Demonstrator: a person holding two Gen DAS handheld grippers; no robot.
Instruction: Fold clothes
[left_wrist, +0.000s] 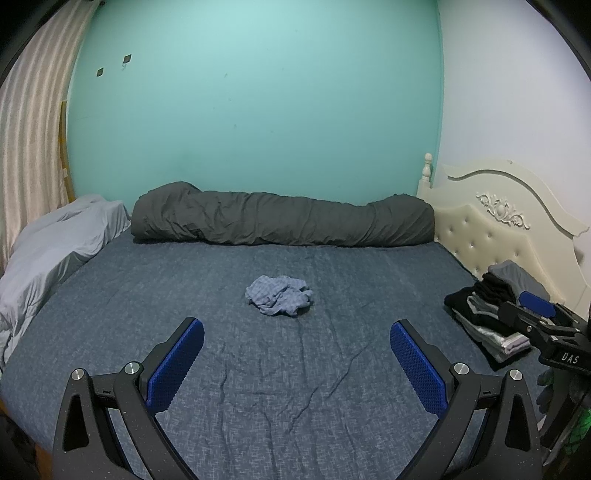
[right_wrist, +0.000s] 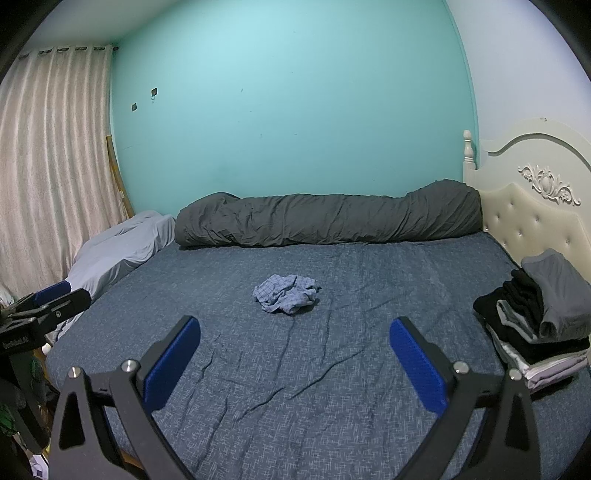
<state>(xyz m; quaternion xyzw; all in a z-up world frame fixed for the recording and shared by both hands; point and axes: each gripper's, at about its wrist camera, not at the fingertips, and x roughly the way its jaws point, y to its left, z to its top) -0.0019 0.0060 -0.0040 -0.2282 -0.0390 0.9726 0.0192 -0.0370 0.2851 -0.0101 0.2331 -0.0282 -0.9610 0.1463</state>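
A crumpled light blue checked garment (left_wrist: 279, 295) (right_wrist: 287, 293) lies in a heap in the middle of the dark blue bed sheet (left_wrist: 295, 369) (right_wrist: 314, 369). My left gripper (left_wrist: 296, 326) hovers over the near part of the bed, open and empty, well short of the garment. My right gripper (right_wrist: 295, 325) is held the same way, open with nothing between its blue pads. Each gripper shows at the edge of the other's view: the right gripper (left_wrist: 532, 312) at far right, the left gripper (right_wrist: 55, 295) at far left.
A stack of folded dark and grey clothes (left_wrist: 495, 314) (right_wrist: 539, 325) sits at the bed's right edge by the cream headboard (left_wrist: 509, 229) (right_wrist: 535, 214). A rolled dark grey duvet (left_wrist: 280, 218) (right_wrist: 328, 218) lies along the far wall. A pale grey blanket (left_wrist: 55, 247) (right_wrist: 122, 243) lies left.
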